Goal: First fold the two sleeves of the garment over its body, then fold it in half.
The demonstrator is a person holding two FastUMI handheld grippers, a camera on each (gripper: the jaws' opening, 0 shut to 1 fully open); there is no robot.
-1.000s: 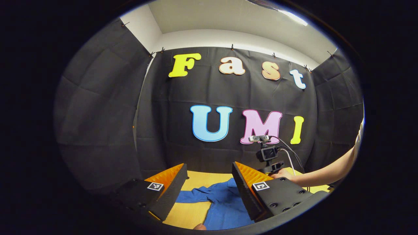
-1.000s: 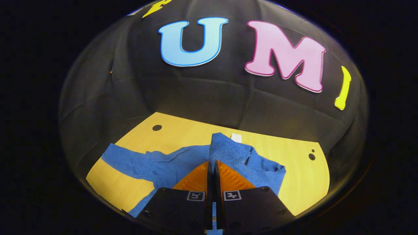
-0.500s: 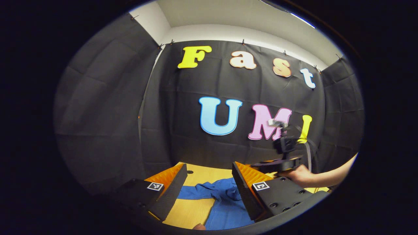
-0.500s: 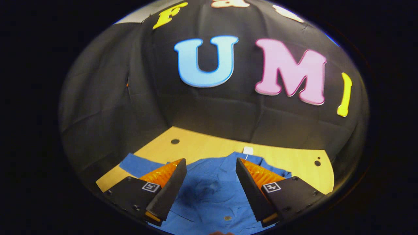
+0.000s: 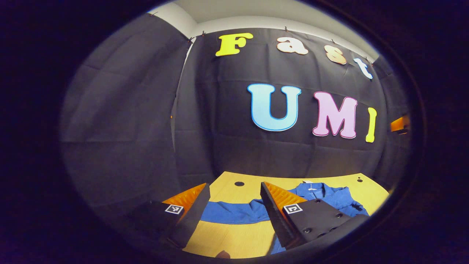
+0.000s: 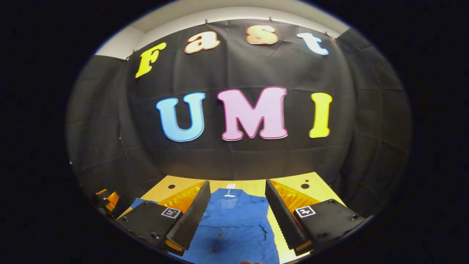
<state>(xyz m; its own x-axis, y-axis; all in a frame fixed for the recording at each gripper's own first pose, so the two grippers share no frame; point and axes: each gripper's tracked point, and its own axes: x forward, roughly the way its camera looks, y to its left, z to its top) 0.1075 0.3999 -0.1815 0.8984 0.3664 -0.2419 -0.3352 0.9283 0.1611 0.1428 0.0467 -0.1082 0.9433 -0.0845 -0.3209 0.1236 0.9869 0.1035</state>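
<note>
A blue garment is lying flat on the wooden desk, its collar toward the far edge by the booth wall. In the right gripper view no sleeve is being shown on the garment's right side, so that sleeve is judged to be folded over the body already. In the left gripper view the other sleeve is being seen stretched out flat toward the desk's left edge, not yet folded.

The step in hand is therefore judged to be the second sleeve fold. For the next move, the sleeve's outer end would need to be pinched near the left edge, lifted, and carried across onto the body, before the fold in half is attempted.

The left hand-held gripper is being held wide apart above the sleeve, gripping nothing; whether its tips are brushing the cloth cannot be told. The right hand-held gripper is likewise being held spread and empty, poised over the garment's body with nothing between its fingers.
</note>
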